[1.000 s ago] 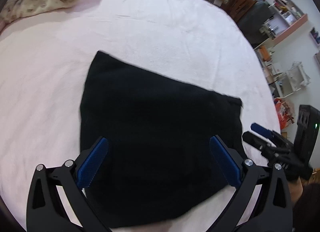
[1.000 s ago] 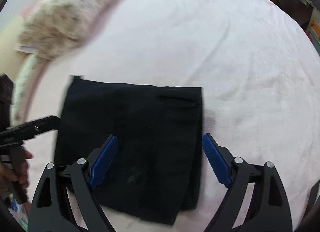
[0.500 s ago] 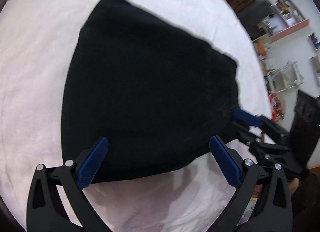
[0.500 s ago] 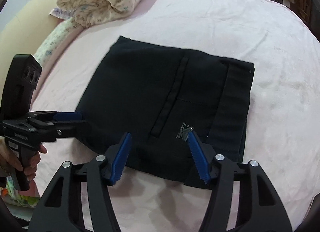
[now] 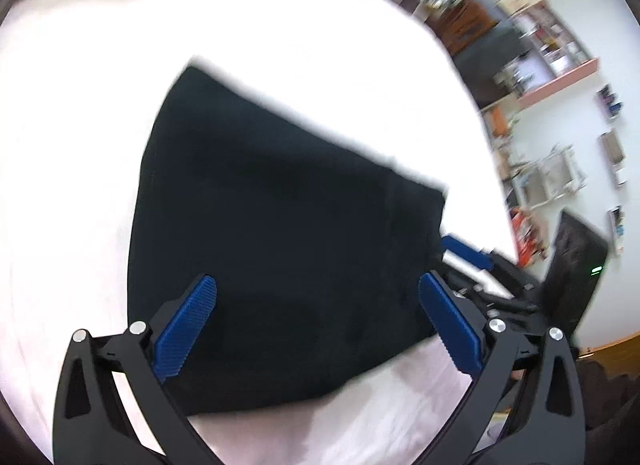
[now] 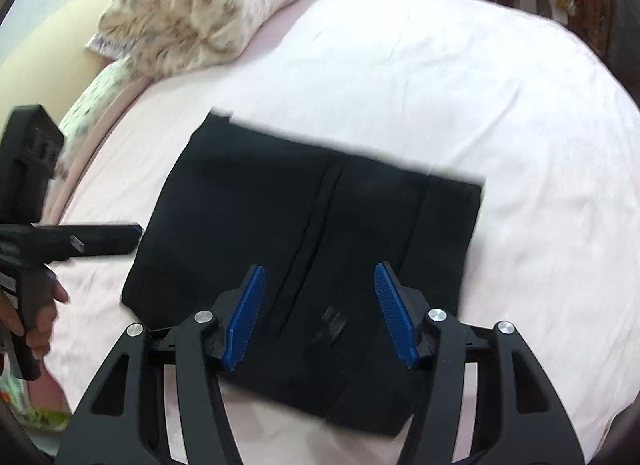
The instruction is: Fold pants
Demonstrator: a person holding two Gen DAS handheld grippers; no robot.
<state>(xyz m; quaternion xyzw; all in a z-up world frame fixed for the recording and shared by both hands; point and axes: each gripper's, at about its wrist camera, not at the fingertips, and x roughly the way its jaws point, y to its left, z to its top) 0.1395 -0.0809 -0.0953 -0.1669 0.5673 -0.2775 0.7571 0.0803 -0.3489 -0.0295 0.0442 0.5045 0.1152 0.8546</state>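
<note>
In the left wrist view, a pale pink bed [image 5: 60, 185] fills the left and centre of the frame, and the folded black pants [image 5: 280, 233] lie flat on it in the middle as a rough rectangle. Along the bottom, the left gripper [image 5: 318, 329] is spread wide with nothing between its blue pads [image 5: 184, 329], both of which sit over the near part of the pants. Just right of its right pad, the right gripper [image 5: 466, 251] reaches in from the right edge, one blue tip at the right side of the pants; whether it touches the cloth cannot be told through the blur. Cluttered shelves [image 5: 556, 65] fill the upper right. In the right wrist view, the left gripper [image 6: 100, 239] enters at the left edge, held by a hand [image 6: 36, 313], its tip just beside the left edge of the pants [image 6: 312, 257]. A floral blanket [image 6: 200, 9] is bunched at the upper left on the bed [image 6: 480, 85]. The pants sit in the centre, with a seam running down the middle and a folded band along the right side. At the bottom, the right gripper [image 6: 320, 317] stands partly open and holds nothing, its pads over the near edge of the pants.
</note>
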